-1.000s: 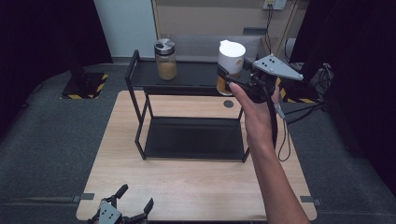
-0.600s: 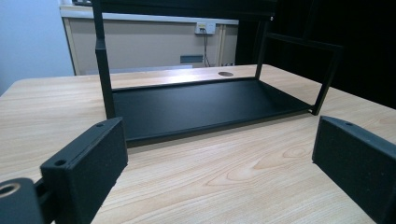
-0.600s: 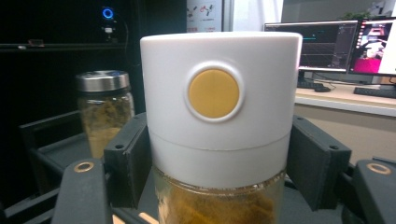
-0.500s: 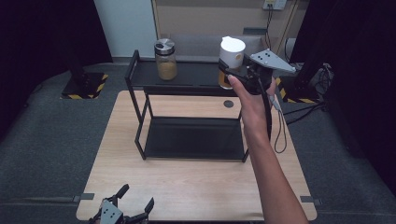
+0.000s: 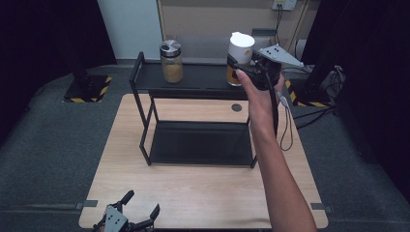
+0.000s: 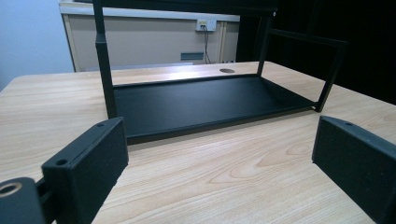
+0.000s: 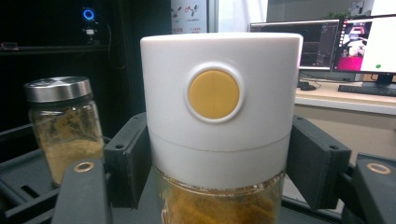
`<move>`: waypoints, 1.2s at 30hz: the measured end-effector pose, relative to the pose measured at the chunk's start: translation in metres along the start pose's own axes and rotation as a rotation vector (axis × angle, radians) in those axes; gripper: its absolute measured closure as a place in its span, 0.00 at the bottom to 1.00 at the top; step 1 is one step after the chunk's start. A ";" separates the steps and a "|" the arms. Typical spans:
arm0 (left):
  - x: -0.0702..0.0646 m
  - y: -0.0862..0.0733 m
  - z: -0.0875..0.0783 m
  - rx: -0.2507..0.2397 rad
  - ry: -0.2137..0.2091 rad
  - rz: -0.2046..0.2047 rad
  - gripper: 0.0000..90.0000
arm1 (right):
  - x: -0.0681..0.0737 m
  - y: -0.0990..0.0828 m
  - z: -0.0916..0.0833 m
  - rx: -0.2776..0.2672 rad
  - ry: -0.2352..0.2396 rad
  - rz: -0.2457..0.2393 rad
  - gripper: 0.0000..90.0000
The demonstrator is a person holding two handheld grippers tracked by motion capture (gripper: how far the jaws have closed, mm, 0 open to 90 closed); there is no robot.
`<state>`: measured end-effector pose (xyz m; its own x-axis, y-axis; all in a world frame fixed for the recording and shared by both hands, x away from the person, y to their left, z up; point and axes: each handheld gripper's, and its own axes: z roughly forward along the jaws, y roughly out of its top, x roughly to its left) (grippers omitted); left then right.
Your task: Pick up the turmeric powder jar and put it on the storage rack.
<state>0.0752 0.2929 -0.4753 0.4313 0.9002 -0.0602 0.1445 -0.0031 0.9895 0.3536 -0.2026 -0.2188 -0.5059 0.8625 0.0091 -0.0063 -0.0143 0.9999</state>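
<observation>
Grey carpet surrounds a light wooden table (image 5: 203,193) on which a black two-tier rack (image 5: 198,145) stands, its lower tray bare. On the rack's top shelf (image 5: 203,78) a glass jar with a metal lid (image 5: 171,60), part full of brown powder, stands toward the left end.

At the right end of that shelf the right gripper (image 5: 238,65) clasps a white-capped jar (image 5: 240,53) of yellow-orange powder. In the right gripper view its two black pads press against both sides of the jar (image 7: 219,121), at the seam where the white cap meets the glass; a round yellow button faces the camera. The jar stands upright, its base at the shelf; whether it rests on the shelf or sits just above it cannot be told.

Compared with a second ago, the hand and the white-capped jar have shifted a little to the left along the shelf, toward the metal-lidded jar, though the two jars remain well apart.

At the table's near edge the left gripper (image 5: 126,220) has not moved. Its jaws are spread wide with nothing between them, pointing at the rack's lower tray (image 6: 205,100).
</observation>
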 end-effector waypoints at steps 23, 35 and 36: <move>0.000 -0.003 0.003 0.013 -0.006 -0.009 0.02 | 0.000 -0.010 0.007 -0.005 -0.041 -0.017 0.33; 0.001 -0.004 0.001 0.012 -0.005 -0.010 0.02 | 0.007 -0.007 0.007 0.004 -0.064 -0.019 0.12; 0.001 -0.004 0.001 0.012 -0.005 -0.010 0.02 | 0.007 -0.007 0.007 0.004 -0.064 -0.019 0.12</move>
<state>0.0755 0.2935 -0.4790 0.4345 0.8979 -0.0707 0.1595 0.0005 0.9872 0.3563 -0.1931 -0.2259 -0.4497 0.8931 -0.0096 -0.0118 0.0048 0.9999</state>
